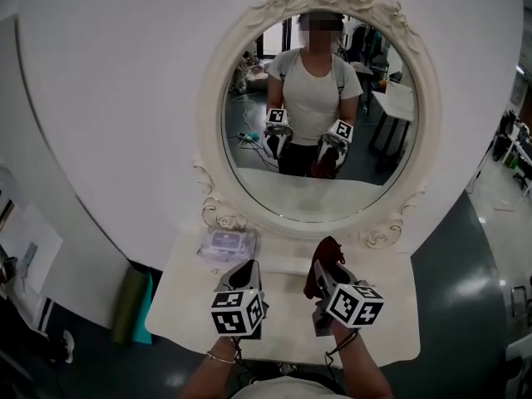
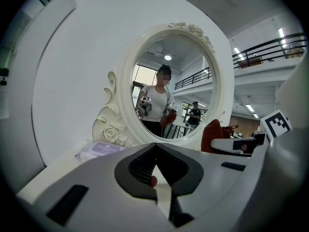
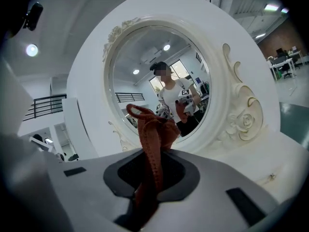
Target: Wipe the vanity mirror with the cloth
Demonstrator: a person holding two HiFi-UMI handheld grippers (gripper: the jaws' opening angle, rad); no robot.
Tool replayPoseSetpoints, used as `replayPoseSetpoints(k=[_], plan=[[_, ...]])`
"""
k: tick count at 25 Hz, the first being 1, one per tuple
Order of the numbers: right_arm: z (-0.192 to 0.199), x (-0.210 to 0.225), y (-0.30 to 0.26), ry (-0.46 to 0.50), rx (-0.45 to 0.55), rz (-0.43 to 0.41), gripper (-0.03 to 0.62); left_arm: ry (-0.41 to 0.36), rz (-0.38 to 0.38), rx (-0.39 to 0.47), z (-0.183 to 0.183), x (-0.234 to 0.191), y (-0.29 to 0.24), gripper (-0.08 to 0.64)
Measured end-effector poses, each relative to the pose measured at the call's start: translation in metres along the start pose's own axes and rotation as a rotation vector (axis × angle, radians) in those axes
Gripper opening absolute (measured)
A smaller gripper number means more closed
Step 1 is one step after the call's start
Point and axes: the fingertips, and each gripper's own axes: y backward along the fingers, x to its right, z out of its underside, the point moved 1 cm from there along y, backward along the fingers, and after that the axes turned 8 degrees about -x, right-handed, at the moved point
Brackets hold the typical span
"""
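An oval vanity mirror point(image 1: 320, 181) in an ornate white frame point(image 1: 218, 123) stands at the back of a white vanity table point(image 1: 395, 322). My right gripper point(image 1: 327, 274) is shut on a dark red cloth point(image 1: 327, 254), which bunches up above the jaws point(image 3: 152, 129). It hovers over the table just below the mirror's lower rim, apart from the glass point(image 3: 145, 76). My left gripper point(image 1: 248, 267) hangs beside it, jaws shut with nothing held point(image 2: 155, 148). From the left gripper view the mirror point(image 2: 169, 76) is ahead and the cloth point(image 2: 212, 134) is to the right. The glass reflects a person and both grippers.
A clear plastic packet point(image 1: 226, 243) lies on the table at the mirror's lower left, also visible in the left gripper view as the packet point(image 2: 99, 149). A dark green cylinder point(image 1: 129, 302) stands on the floor left of the table. A white curved wall panel point(image 1: 108, 98) backs the mirror.
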Motion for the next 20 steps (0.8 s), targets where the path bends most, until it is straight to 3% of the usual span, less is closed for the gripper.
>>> replayPoseSetpoints(k=[8, 12, 15, 20], plan=[[0.009, -0.006, -0.031, 0.013, -0.089, -0.037, 0.061, 0.028, -0.014, -0.057, 0.007, -0.018, -0.021, 0.003], [-0.032, -0.038, -0.048, 0.082, -0.093, -0.133, 0.063, 0.014, -0.009, -0.033, -0.036, -0.034, -0.028, 0.003], [-0.099, -0.073, -0.057, 0.238, -0.052, -0.175, 0.061, -0.048, 0.003, 0.02, -0.098, -0.032, -0.031, 0.003], [-0.208, -0.152, -0.047, 0.703, 0.054, -0.097, 0.061, -0.143, 0.006, 0.137, -0.199, -0.019, -0.008, 0.003]])
